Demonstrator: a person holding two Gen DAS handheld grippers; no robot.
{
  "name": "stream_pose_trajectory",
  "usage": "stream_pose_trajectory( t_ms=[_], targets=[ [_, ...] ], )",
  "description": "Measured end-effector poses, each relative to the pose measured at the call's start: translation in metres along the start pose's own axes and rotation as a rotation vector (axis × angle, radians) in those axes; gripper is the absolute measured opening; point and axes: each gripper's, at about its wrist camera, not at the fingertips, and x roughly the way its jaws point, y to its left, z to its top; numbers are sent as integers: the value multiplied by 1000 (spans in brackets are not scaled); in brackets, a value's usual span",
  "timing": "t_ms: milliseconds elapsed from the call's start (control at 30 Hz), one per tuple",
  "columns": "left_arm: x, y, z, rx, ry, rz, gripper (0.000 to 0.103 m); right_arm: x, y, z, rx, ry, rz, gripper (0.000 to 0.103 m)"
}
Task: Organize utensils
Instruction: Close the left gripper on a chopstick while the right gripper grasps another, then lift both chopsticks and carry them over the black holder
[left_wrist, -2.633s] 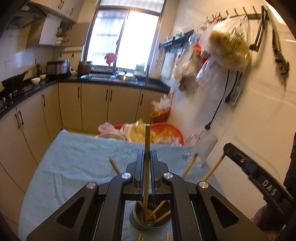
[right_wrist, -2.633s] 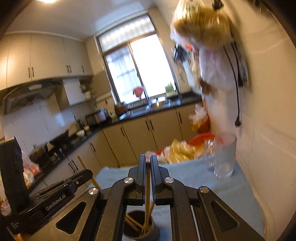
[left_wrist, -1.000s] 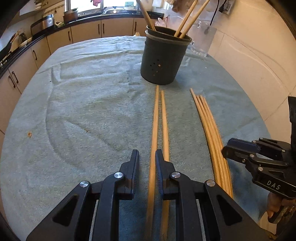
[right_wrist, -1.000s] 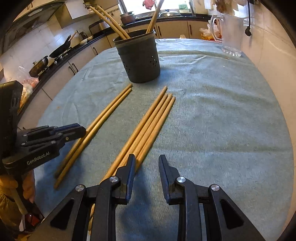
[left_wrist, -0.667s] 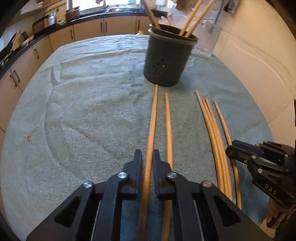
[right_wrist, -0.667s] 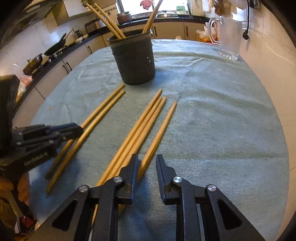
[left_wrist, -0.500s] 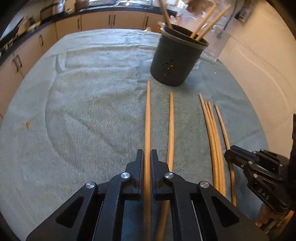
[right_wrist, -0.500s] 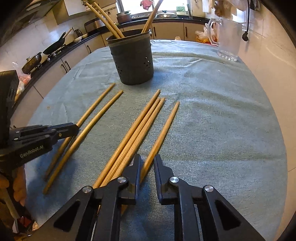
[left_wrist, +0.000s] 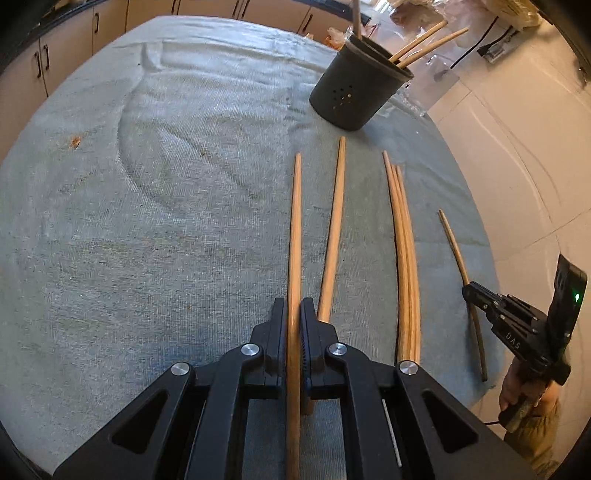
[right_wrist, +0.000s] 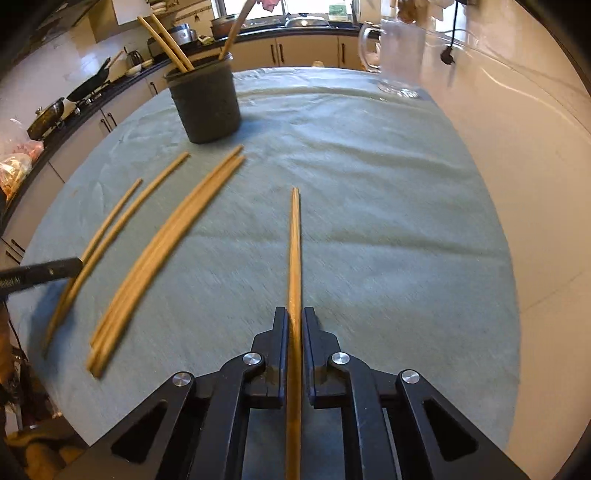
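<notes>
Pickup step: my left gripper (left_wrist: 293, 314) clenches one chopstick (left_wrist: 295, 221), my right gripper (right_wrist: 294, 321) another (right_wrist: 294, 251), both low over the tabletop's (right_wrist: 388, 221) near edge. Next, I judge: tip each upright into the holder (right_wrist: 205, 107) toward the far edge.

My left gripper (left_wrist: 293, 314), which a second ago straddles a chopstick with its jaws apart, now has them pressed onto that left chopstick (left_wrist: 295, 229); it is angled away from its neighbour chopstick (left_wrist: 334, 229), where the two lay nearly touching. My right gripper (right_wrist: 294, 325), open beside the bundle a second ago, is now closed on a single chopstick (right_wrist: 294, 251) pulled well clear of the three remaining chopsticks (right_wrist: 166, 251). Before all this, both grippers were up at the utensil holder (right_wrist: 205, 107), each pinching a chopstick upright over it.
</notes>
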Motion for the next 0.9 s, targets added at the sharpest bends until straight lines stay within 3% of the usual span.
stream_pose_trajectory(
  t_ms=[333,900],
  targets=[
    [17,-19,38,90,63,142,7,5,-6,11,30,15,24,19],
    [48,-15,116,106,122,188,9,51,0,90,4,153,-52,19]
  ],
)
